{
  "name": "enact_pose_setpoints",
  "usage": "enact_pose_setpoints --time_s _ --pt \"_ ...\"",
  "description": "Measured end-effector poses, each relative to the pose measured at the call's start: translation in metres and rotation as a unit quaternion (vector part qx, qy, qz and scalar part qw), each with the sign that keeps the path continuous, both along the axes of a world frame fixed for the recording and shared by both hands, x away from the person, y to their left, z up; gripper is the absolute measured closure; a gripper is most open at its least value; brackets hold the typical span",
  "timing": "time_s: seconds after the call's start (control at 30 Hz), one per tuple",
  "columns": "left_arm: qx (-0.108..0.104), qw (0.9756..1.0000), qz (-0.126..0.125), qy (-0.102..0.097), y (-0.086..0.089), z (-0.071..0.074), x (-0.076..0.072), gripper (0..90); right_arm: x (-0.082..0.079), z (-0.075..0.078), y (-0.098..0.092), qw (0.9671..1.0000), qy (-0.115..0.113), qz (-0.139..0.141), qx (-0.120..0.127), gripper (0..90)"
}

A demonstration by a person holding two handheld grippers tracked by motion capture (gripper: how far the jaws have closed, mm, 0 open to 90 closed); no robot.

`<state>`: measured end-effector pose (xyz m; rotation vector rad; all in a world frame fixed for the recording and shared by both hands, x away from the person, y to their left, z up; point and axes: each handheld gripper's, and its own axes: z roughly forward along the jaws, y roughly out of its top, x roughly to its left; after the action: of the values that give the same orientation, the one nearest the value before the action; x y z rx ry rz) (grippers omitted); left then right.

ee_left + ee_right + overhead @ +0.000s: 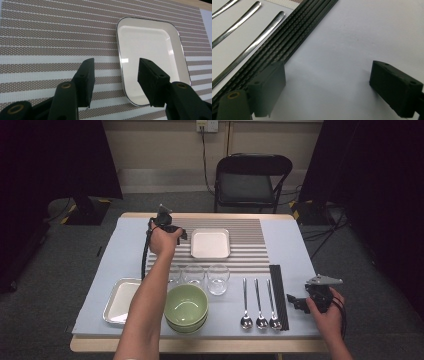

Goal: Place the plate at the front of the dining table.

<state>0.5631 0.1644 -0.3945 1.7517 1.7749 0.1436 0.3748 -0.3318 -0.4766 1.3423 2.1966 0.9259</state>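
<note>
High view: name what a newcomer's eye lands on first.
The left gripper, jaws open with nothing between them, sits beside a white tray on the striped mat at the table's far middle. Near the front edge, stacked green bowls stand out, with three spoons and black chopsticks to their right. The right gripper, open, rests beside the chopsticks.
</note>
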Motion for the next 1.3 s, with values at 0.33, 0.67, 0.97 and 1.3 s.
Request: enact_pose_setpoints --time_s 0.33,0.67,0.97,1.3 --pt "-0.018 0.9998 0.006 -0.008 0.014 0.006 -0.009 43.4 0.000 0.000 0.000 1.0000 0.000 0.000 0.000 12.5" --pt "-0.019 0.9997 0.005 -0.014 0.023 0.008 -0.015 38.4 0.000 0.000 0.000 1.0000 0.001 0.001 0.001 12.5" --pt "-0.020 0.9997 0.000 -0.016 0.029 0.007 -0.022 31.6 0.000 0.000 0.000 1.0000 0.001 0.001 0.000 12.5" --pt "-0.034 0.9992 -0.006 -0.023 0.036 0.014 -0.030 26.4 0.000 0.000 0.000 1.0000 0.000 0.001 0.000 12.5"
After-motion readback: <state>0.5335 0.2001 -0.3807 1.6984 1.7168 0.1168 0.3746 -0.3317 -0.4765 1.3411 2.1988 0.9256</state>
